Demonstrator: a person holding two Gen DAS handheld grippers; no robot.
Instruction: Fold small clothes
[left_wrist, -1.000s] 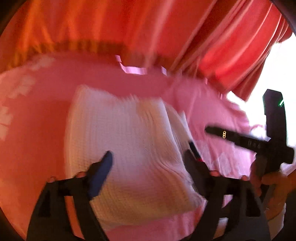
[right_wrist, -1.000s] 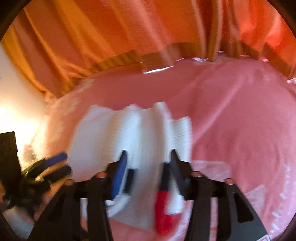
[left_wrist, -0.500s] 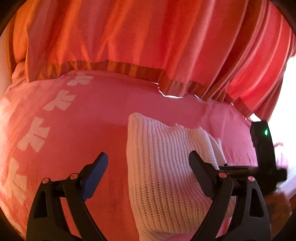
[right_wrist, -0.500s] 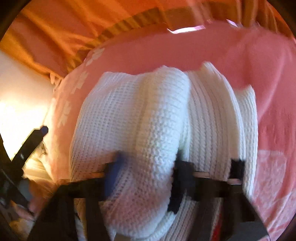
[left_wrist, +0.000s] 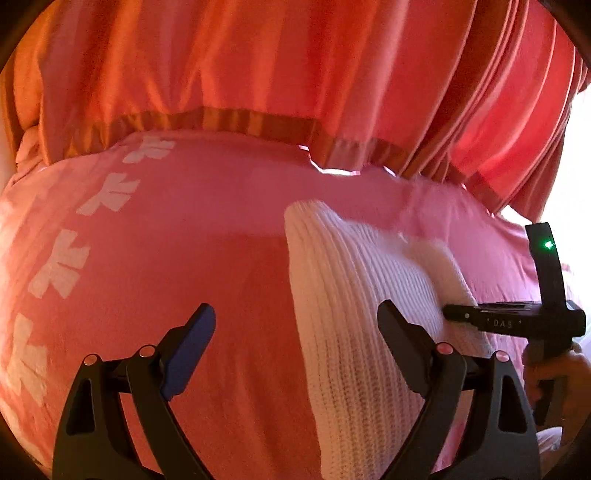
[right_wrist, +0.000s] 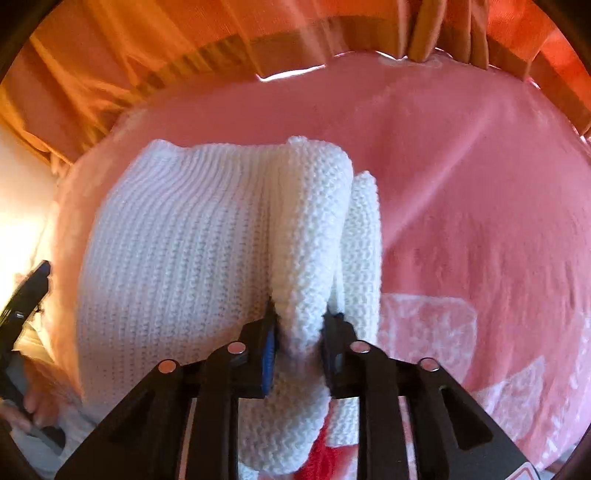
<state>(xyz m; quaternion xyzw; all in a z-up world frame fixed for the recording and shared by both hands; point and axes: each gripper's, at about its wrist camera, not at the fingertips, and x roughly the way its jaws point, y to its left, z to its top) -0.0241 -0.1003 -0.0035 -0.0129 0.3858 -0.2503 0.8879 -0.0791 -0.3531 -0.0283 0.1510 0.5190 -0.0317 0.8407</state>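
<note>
Now the white knitted sweater (right_wrist: 192, 258) lies partly folded on the pink bedspread (left_wrist: 192, 258), by the orange curtain (left_wrist: 258, 66). Right gripper (right_wrist: 297, 343) fingers pinch a thick roll of knit, loosening slightly though the pads still press it. Left gripper (left_wrist: 295, 332) hangs released, wide, straddling the sweater's left edge. Best to lay the roll flat and square the edges before letting go.

Place: you're in a home bedroom.
Surface: pink bedsheet (left_wrist: 207, 266) with white pattern under your grippers.
Backdrop: orange-red curtains (left_wrist: 258, 59) hanging behind, daylight at their edge.
</note>
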